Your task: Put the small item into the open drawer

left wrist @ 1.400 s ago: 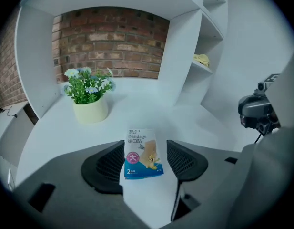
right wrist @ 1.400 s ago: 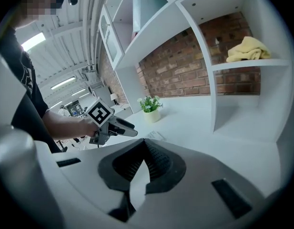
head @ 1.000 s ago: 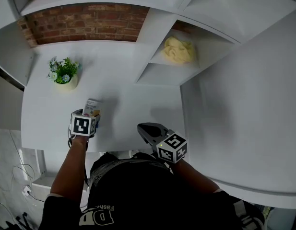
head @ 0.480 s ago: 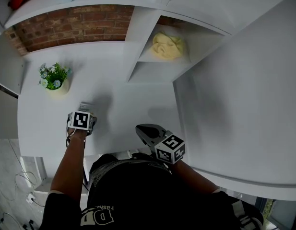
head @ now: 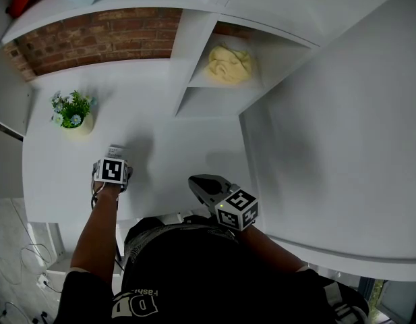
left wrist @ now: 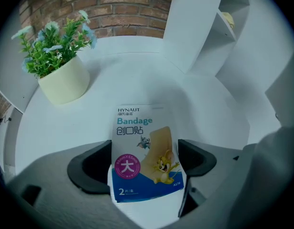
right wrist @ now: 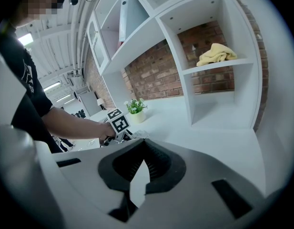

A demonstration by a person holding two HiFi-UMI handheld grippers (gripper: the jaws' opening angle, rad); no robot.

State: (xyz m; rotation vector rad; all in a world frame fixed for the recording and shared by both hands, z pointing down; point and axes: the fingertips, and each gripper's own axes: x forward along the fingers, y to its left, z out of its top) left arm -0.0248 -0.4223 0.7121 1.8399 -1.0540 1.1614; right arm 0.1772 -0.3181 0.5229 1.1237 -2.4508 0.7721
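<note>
Left gripper (left wrist: 145, 164) spread wide; bandage packet (left wrist: 143, 149) seen lying flat on tabletop (left wrist: 211, 106) between its jaws, not pinched. Right gripper (right wrist: 143, 146) pressed together, nothing held.

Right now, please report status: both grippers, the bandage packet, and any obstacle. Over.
Left gripper open, bandage packet flat on table between jaws, not gripped. Right gripper shut, empty. No open drawer in view; plant pot stands clear.

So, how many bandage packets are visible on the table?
1. The bandage packet lies on the white table, between the open jaws of the left gripper. Another could be hidden under that gripper.
</note>
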